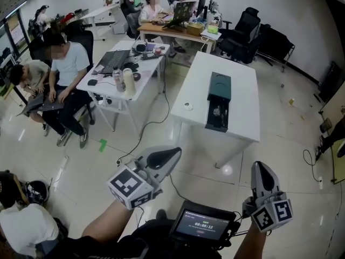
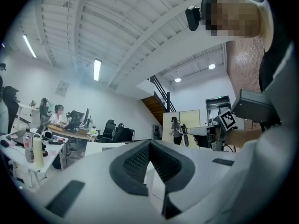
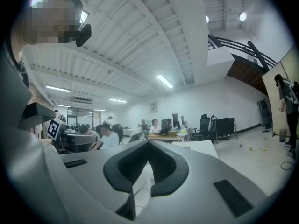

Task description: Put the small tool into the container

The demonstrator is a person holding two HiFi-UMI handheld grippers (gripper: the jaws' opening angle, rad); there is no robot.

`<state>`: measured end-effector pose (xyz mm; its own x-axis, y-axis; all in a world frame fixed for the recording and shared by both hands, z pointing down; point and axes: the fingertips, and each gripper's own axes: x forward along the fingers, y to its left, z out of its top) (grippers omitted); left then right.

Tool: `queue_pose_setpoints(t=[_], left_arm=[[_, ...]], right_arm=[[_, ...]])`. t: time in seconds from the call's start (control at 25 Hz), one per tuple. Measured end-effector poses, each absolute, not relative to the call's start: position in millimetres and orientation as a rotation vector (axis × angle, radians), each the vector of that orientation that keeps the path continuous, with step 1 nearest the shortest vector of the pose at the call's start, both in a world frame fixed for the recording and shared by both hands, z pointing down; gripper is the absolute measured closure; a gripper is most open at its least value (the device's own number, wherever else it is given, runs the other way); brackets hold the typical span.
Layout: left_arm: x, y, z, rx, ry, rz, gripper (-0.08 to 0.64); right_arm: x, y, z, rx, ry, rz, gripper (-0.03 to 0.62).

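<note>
Left gripper (image 1: 171,154) at 7 o'clock of scene, held low above floor (image 1: 178,182); fingers (image 2: 140,164) fully closed, nothing between them. Right gripper (image 1: 261,170) at 5 o'clock; fingers (image 3: 161,167) likewise closed and empty. Container (image 1: 219,88), dark green, lies on white tabletop (image 1: 242,90) at 12 o'clock, well apart from both grippers. Shiny item (image 1: 217,111) lies in its open black section, too small to identify. Round item (image 1: 187,106), white, on tabletop at container's 9 o'clock, not touching it.
</note>
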<state>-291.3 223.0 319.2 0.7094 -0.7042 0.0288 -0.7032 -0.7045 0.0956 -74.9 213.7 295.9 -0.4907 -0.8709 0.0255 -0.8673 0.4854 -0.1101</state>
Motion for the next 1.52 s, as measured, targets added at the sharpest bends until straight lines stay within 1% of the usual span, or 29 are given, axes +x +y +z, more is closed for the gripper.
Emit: queue_pose_setpoints(t=[0.2,0.52,0.68,0.88,1.12,1.32,1.52], left_arm=[[-251.6,248.5,317.0,2.768,-1.241,-0.012,0.532],[-124.4,282.9,290.0,2.716,-1.382,-0.023,0.532],[-98.7,286.4,291.6,2.677,-1.416,-0.056,0.532],[-91.2,303.6,296.3,2.717,-1.362,-0.036,0.532],[-119.8,339.8,291.3,2.752,-1.267,-0.086,0.532],[-153.5,355.6,280.3,2.758,-1.278,-0.079,0.532],[-160.8,369.6,279.5,2.778,-1.231,-0.064,0.532]], right_arm=[[-34.1,240.4,297.1,-1.506,2.7,-0.163,0.597],[87.6,284.9,292.4,-1.374,2.773,-0.147,0.598],[118.7,286.3,302.5,-1.375,2.768,-0.121,0.597],[112.9,296.9,307.8,-1.369,2.763,-0.187,0.6],[74.5,333.2,295.2,-1.471,2.769,-0.1,0.6],[52.8,351.6,279.7,-1.483,2.731,-0.156,0.6],[38.0,364.1,275.1,-1.485,2.724,-0.124,0.6]])
